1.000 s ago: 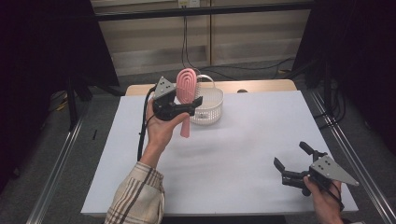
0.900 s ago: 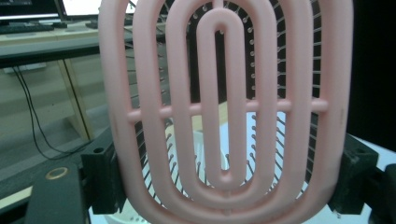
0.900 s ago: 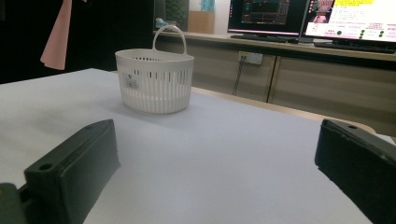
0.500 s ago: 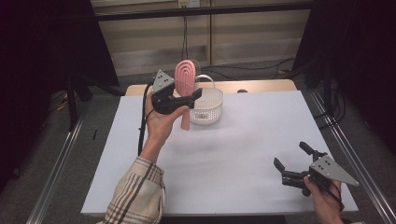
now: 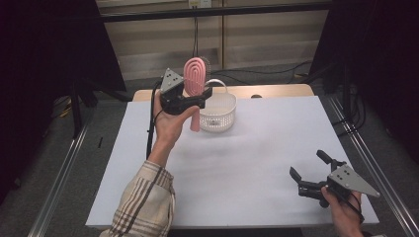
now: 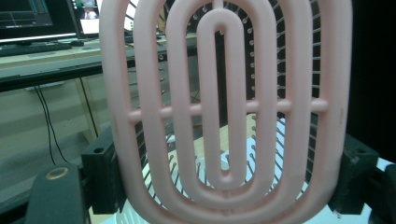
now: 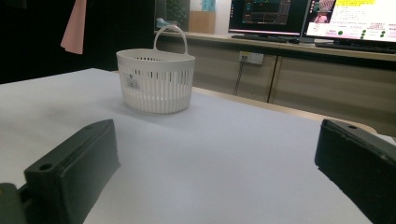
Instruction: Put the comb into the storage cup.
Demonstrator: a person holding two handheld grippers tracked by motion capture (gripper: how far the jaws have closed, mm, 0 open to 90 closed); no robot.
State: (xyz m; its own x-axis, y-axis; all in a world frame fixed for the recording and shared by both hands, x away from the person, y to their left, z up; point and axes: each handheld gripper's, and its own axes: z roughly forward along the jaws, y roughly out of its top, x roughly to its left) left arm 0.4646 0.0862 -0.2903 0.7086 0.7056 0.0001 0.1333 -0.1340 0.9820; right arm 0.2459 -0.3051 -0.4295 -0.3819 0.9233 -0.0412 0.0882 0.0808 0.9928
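Now the left gripper (image 5: 197,98), jaws clamped on the pink hairbrush (image 5: 195,79), sits slightly higher than before; right gripper (image 5: 310,171) jaws released.

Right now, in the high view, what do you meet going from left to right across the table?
Left hand-held gripper holding the pink hairbrush → white basket → right hand-held gripper, jaws open, near the table's right edge.

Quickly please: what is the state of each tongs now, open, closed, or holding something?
Left tongs: closed on the pink hairbrush, held upright beside the white basket.
Right tongs: open, holding nothing, low over the table.
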